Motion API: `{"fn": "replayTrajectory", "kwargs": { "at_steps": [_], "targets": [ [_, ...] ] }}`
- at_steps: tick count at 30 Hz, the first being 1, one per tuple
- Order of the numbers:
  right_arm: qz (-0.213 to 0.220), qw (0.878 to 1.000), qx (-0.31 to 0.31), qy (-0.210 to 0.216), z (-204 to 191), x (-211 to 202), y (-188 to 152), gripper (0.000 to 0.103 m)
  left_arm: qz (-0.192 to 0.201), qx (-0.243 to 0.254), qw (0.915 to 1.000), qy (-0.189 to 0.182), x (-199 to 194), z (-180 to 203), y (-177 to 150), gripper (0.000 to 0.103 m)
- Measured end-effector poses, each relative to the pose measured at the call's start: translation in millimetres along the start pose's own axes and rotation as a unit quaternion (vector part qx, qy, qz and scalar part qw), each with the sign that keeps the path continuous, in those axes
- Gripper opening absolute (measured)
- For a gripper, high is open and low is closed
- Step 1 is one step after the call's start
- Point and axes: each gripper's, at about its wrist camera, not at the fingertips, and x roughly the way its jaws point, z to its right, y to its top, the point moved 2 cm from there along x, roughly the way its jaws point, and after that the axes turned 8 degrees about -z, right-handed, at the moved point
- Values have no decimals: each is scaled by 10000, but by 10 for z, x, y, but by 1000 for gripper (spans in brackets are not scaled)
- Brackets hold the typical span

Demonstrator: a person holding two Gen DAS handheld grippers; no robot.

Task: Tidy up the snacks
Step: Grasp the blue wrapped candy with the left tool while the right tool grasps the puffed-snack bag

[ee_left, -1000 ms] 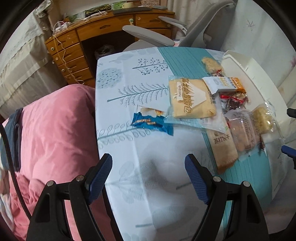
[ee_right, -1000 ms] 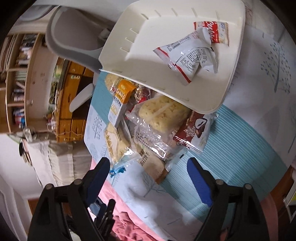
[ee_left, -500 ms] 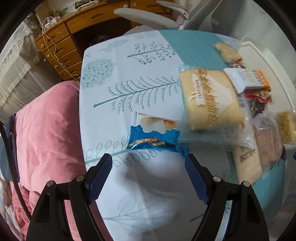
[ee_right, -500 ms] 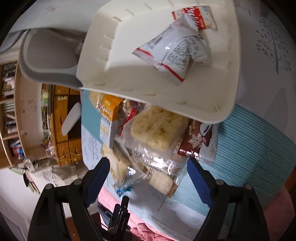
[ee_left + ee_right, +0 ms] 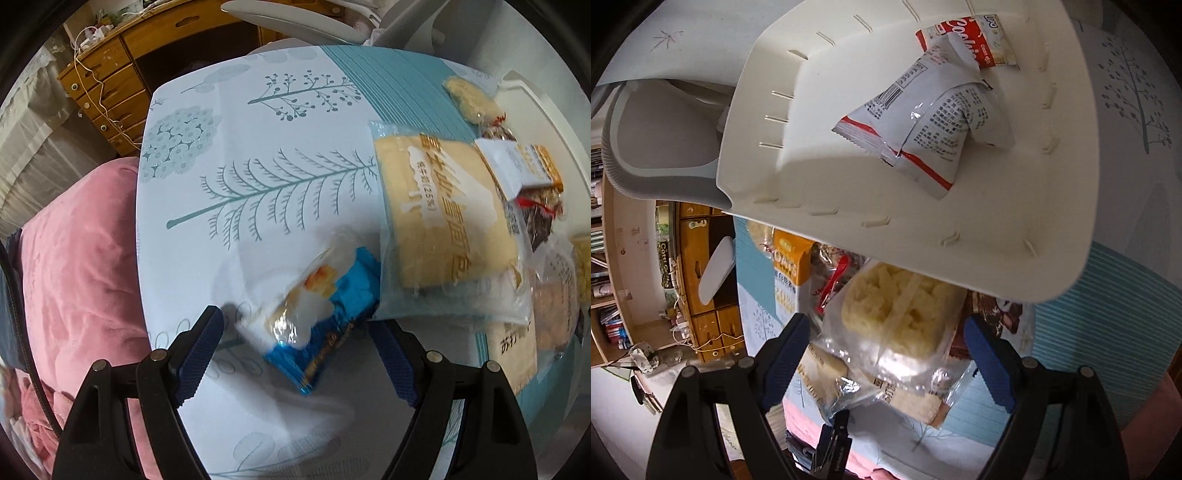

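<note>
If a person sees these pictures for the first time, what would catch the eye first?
Probably the blue snack packet, lying on the tree-patterned tablecloth between the open left gripper's fingers. Next, the white basket holding two red-and-white packets, with a heap of wrapped snacks beside it.

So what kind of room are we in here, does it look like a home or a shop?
Most likely a home, perhaps a bedroom or study. A wooden desk with drawers and an office chair stand behind a table with a tree-print cloth, and a pink blanket lies beside it.
</note>
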Motion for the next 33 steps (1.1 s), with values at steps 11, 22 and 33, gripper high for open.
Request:
{"fn": "replayTrajectory", "kwargs": {
  "at_steps": [11,22,33],
  "targets": [
    [92,9998,-16,-169,-23,82,81,84,137,-166,9998,-7,12,-9,72,82],
    [15,9996,-35,-276,3,93,103,63,386,-269,9989,48,-88,97,13,37],
    [-91,9988,-180,-437,32,-6,-15,61,90,-540,9982,-258,-166,129,-196,29]
  ]
}}
